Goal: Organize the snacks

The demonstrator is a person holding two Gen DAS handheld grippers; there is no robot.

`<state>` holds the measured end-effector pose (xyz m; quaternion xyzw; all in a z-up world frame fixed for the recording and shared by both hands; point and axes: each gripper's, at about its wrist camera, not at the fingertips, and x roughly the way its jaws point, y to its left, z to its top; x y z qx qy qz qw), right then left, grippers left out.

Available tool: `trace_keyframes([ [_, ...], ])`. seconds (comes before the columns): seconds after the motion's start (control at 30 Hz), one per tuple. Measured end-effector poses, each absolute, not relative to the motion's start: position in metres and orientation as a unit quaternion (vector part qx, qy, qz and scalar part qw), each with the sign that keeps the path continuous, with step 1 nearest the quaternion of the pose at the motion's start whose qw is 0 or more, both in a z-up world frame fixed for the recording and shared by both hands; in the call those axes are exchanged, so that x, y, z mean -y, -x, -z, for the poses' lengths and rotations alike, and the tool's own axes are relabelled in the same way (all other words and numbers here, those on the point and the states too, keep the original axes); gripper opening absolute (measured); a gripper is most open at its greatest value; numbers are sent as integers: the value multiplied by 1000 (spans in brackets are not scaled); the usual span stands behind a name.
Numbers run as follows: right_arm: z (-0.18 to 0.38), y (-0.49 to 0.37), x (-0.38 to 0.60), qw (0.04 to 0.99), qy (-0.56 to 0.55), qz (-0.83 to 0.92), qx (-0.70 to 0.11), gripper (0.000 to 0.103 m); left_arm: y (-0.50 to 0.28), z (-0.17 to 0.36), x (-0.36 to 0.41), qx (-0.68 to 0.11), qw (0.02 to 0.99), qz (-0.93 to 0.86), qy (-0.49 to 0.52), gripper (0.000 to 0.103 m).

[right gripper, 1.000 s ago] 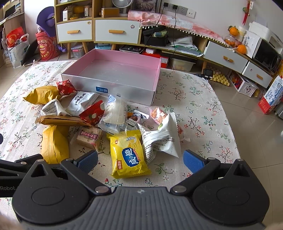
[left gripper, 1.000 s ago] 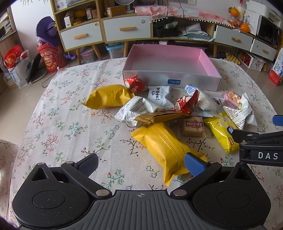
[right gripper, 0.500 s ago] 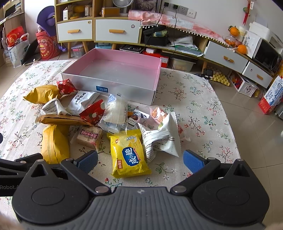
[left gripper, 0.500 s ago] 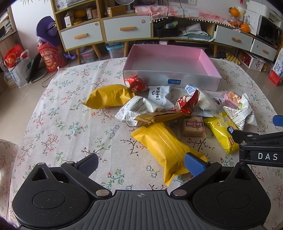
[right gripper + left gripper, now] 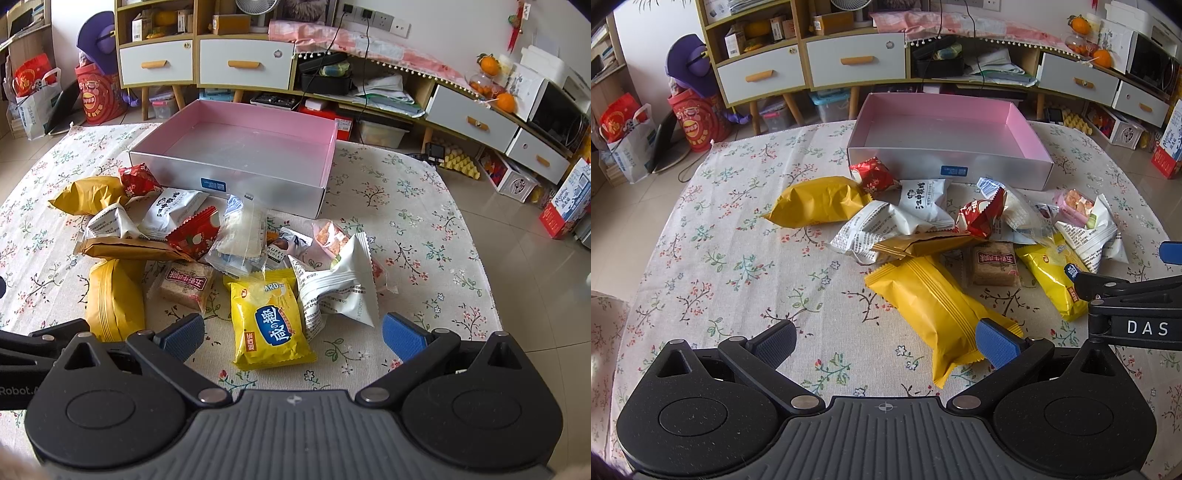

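Your left gripper [image 5: 886,343] hovers with fingers spread wide, gripping nothing; the long yellow packet [image 5: 938,306] lies at one o'clock, beside its right finger. Your right gripper [image 5: 293,338] is likewise released, the yellow biscuit pack [image 5: 267,325] between its fingers at twelve. The pink box [image 5: 236,147] sits beyond the snack pile on the table [image 5: 406,206].

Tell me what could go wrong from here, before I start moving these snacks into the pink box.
1. The snacks overlap: the brown flat packet lies across the white packets and the long yellow packet, so lifting one may drag its neighbours.
2. The right gripper, open, sits close beside the left gripper; reaching together could make them collide.
3. The puffy white packet leans on the yellow biscuit pack and may slip from a pinch.
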<state>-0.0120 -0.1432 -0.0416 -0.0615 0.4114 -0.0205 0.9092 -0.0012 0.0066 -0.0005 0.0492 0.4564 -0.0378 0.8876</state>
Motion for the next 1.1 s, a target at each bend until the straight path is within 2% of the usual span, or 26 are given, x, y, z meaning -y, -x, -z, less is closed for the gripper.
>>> trace_keyframes([
  [0.63,45,13,146,910,62,19,-410,103,0,2,-8,-452,889,52,-50,103],
  [0.93,45,12,170,916,30,-60,-395,102,-8,18,-16,-438,893,105,-23,102],
  [1.0,50,10,178,912,11,-80,-402,100,-9,21,-18,-433,893,121,-9,101],
  [1.1,58,3,188,901,-27,-119,-415,88,-12,25,-18,-425,894,138,6,100],
])
